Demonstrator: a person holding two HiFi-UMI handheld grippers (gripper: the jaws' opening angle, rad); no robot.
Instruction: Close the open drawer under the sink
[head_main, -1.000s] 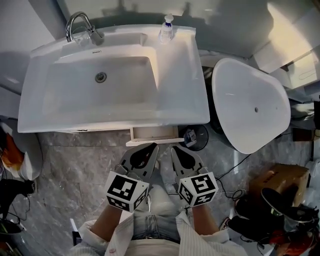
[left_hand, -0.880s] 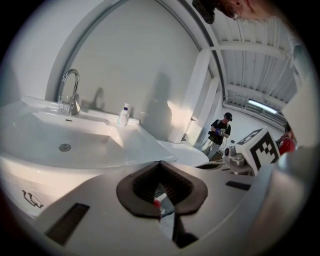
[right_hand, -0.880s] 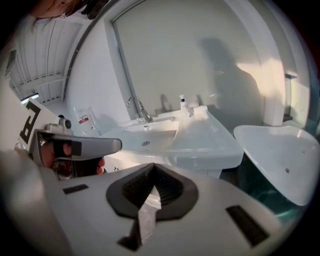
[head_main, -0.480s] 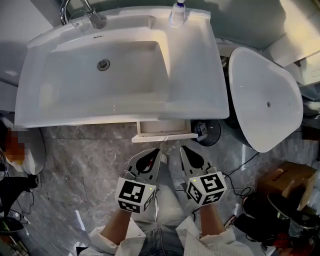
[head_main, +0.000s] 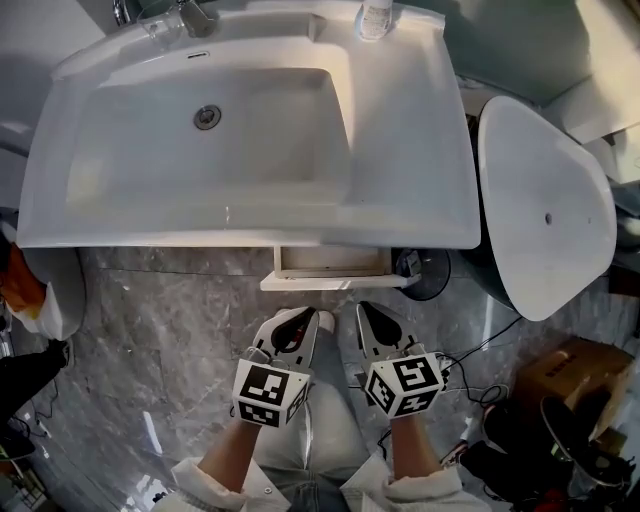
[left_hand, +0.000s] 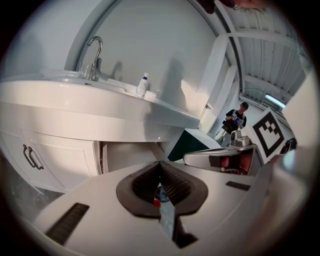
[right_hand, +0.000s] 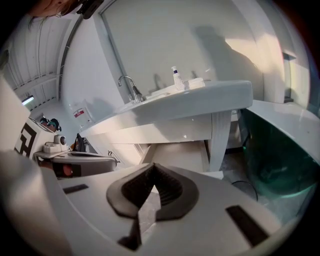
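A white drawer (head_main: 335, 262) stands pulled out under the right part of the white sink (head_main: 400, 140), its front panel (head_main: 335, 284) facing me. My left gripper (head_main: 305, 316) and right gripper (head_main: 364, 310) hang side by side just in front of that panel, apart from it, both shut with nothing between the jaws. In the left gripper view the shut left gripper (left_hand: 160, 165) points at the drawer's side (left_hand: 127, 157). In the right gripper view the right gripper (right_hand: 152, 167) points at the drawer (right_hand: 180, 155) under the counter.
A faucet (head_main: 190, 15) and a soap bottle (head_main: 376, 15) stand at the back of the sink. A large white tub (head_main: 540, 200) is on the right, with a round black object (head_main: 430, 272) beside the drawer. A cardboard box (head_main: 575, 370) and cables lie on the marble floor (head_main: 160, 330).
The head view has shifted forward over the sink, which now fills more of the frame. Both grippers stay shut, side by side in front of the drawer, which looks equally open.
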